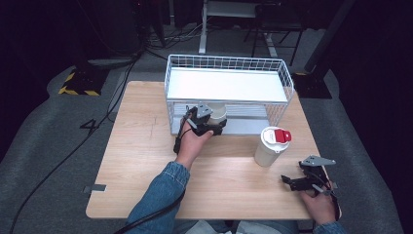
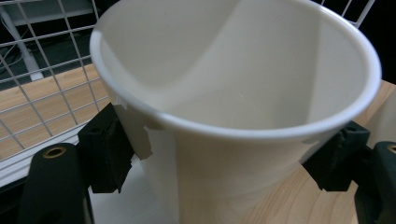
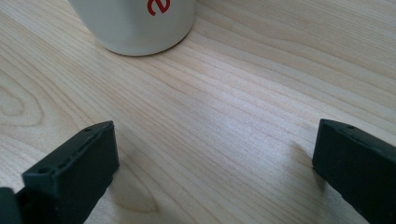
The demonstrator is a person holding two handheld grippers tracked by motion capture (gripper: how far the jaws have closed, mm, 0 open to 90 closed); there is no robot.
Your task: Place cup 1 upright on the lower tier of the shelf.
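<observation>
Open white cup (image 2: 233, 93) clamped between left gripper (image 1: 204, 122) jaws at the wire rack (image 1: 229, 63); right gripper (image 1: 304, 180) jaws wide.

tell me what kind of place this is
Probably a lab or studio set up for recording, not a home: a small wooden table on grey carpet, cables across the floor, dark surroundings, and hazard-striped equipment.

I counted two white cups: an open cup (image 1: 218, 113) at the rack's front edge, and a lidded cup (image 1: 271, 146) near the tabletop's right edge. There was one white wire rack (image 1: 229, 87) at the tabletop's far edge.
</observation>
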